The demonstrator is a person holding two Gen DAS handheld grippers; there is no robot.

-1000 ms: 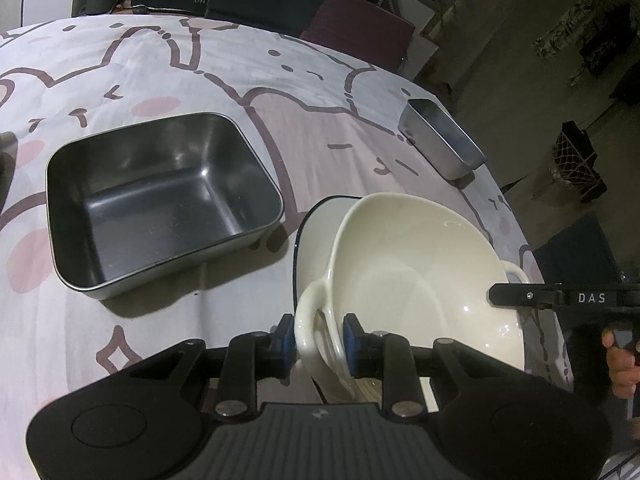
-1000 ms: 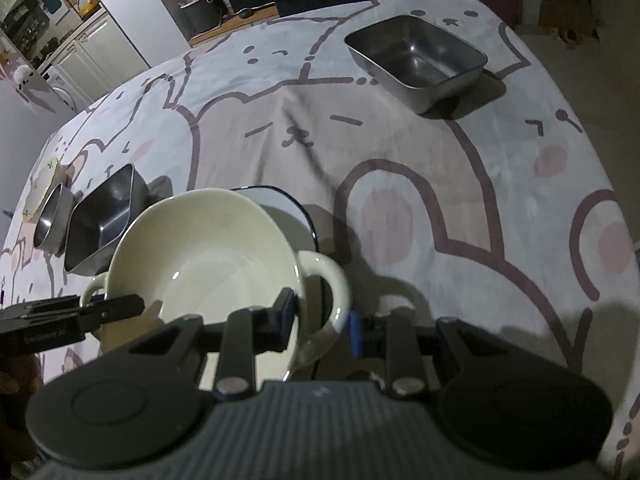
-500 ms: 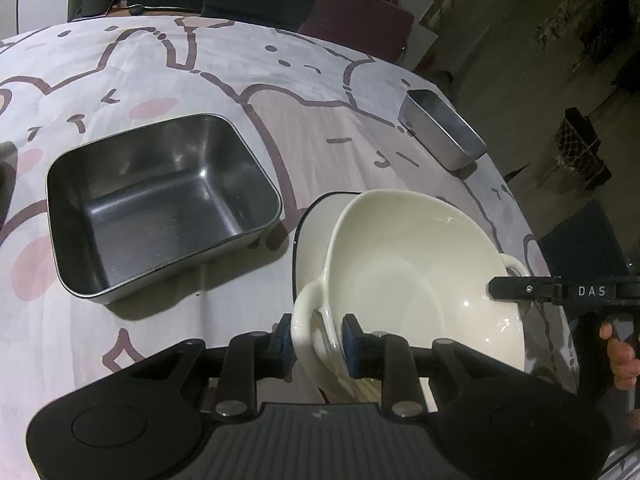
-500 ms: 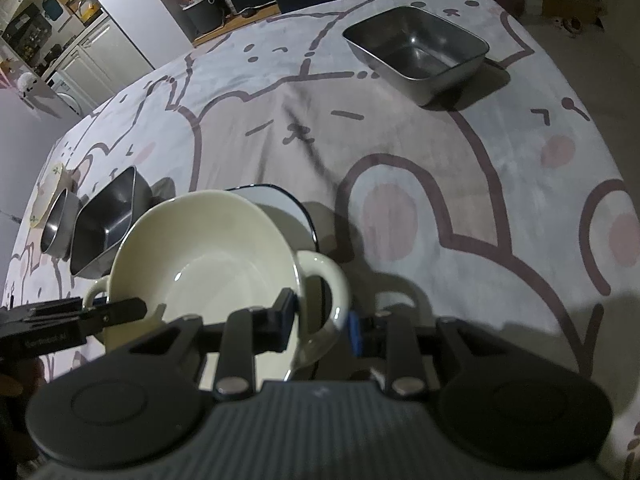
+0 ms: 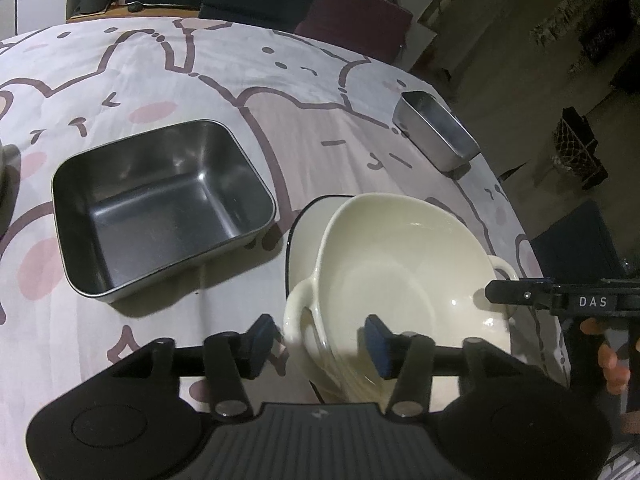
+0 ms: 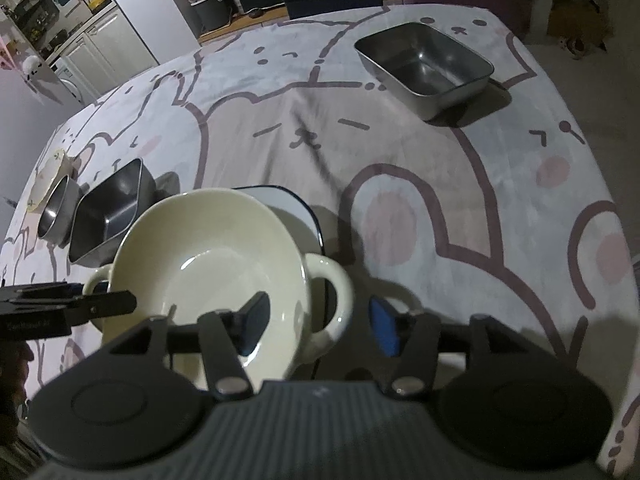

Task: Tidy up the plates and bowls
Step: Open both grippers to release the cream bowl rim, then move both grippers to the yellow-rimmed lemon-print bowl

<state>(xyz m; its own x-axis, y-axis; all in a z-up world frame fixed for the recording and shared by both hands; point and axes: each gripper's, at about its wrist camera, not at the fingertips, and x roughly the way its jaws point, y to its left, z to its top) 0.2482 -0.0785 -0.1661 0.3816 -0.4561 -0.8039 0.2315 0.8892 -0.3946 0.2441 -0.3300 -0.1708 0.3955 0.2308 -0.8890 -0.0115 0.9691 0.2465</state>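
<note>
A cream two-handled bowl (image 5: 400,272) (image 6: 208,248) rests on a white dish with a dark rim (image 5: 308,216) (image 6: 288,200) on the cartoon-print tablecloth. My left gripper (image 5: 319,340) straddles the bowl's one handle (image 5: 298,312). Its jaws are opening and the blue pads stand off the handle. My right gripper (image 6: 319,324) straddles the opposite handle (image 6: 336,300). Its jaws are opening too, and there is a gap between each pad and the handle. Each view shows the other gripper's finger across the bowl.
A large steel rectangular tray (image 5: 160,208) (image 6: 112,212) sits left of the bowl. A smaller steel tray (image 5: 436,136) (image 6: 424,64) stands near the far table edge. A round steel bowl (image 6: 56,208) and a small patterned plate (image 6: 48,172) lie further left. A hand (image 5: 608,360) holds the right gripper.
Both grippers' jaws have spread apart and released the bowl's handles. The bowl has settled a little lower onto the dark-rimmed dish. Neither hand has shifted much.
</note>
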